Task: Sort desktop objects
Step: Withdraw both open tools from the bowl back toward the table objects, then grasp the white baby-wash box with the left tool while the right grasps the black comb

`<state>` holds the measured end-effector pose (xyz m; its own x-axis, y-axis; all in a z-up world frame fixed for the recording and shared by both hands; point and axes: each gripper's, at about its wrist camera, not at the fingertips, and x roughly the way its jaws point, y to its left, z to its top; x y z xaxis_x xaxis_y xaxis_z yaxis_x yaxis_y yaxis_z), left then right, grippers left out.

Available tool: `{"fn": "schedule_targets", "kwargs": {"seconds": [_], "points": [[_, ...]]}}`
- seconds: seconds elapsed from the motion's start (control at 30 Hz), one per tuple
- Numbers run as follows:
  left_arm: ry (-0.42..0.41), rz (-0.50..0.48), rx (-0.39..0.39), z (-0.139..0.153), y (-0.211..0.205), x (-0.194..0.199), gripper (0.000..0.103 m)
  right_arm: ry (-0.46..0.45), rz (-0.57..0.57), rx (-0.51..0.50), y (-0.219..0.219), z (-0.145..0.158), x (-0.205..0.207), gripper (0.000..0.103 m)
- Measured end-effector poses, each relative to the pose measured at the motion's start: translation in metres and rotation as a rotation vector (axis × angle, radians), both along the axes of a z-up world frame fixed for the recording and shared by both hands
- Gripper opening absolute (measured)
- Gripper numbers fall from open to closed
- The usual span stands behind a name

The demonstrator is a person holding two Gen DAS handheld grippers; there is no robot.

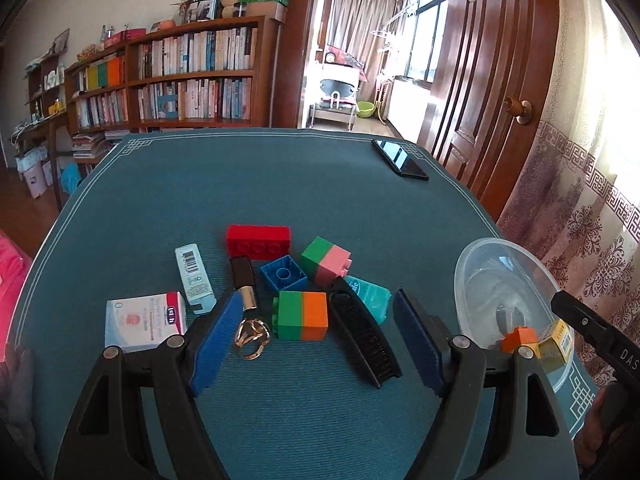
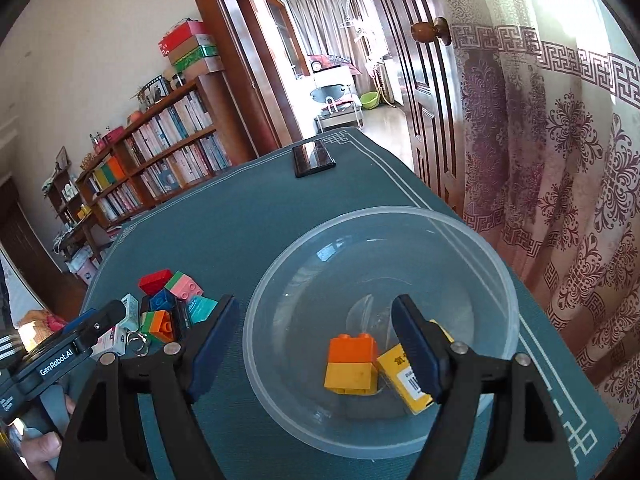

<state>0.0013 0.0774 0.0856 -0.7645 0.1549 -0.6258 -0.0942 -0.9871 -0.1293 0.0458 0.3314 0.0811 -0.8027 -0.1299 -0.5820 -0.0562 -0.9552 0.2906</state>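
Blue tablecloth, clear bowl, scattered blocks

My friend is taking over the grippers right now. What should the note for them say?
Left gripper: open, empty, over the pile on the blue mat.
Right gripper: open, empty, above the clear bowl.
Done: orange-yellow block and a yellow box lie in the bowl.
Left on the mat: red brick, blue brick, green-pink block, green-orange block, black comb, teal packet, gold ring, lipstick, two small boxes.
The phone lies apart at the far edge.
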Motion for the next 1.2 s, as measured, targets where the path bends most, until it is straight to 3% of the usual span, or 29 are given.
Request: {"fn": "schedule_targets", "kwargs": {"seconds": [0.4, 0.67, 0.8, 0.97, 1.2], "points": [[-0.063, 0.178, -0.013, -0.023, -0.083, -0.002, 0.080, -0.034, 0.149, 0.025, -0.062, -0.008, -0.019, 0.082], [-0.124, 0.282, 0.029, -0.044, -0.126, -0.006, 0.080, -0.049, 0.222, 0.045, -0.092, -0.013, -0.020, 0.082], [-0.122, 0.284, 0.043, -0.046, -0.134, -0.006, 0.080, -0.067, 0.249, 0.048, -0.104, -0.018, -0.022, 0.082], [-0.107, 0.219, 0.075, -0.047, -0.129, -0.011, 0.080, -0.083, 0.279, 0.058, -0.120, -0.023, -0.026, 0.082], [-0.102, 0.189, 0.010, -0.048, -0.115, -0.027, 0.080, -0.115, 0.310, 0.070, -0.135, -0.034, -0.033, 0.082]]}}
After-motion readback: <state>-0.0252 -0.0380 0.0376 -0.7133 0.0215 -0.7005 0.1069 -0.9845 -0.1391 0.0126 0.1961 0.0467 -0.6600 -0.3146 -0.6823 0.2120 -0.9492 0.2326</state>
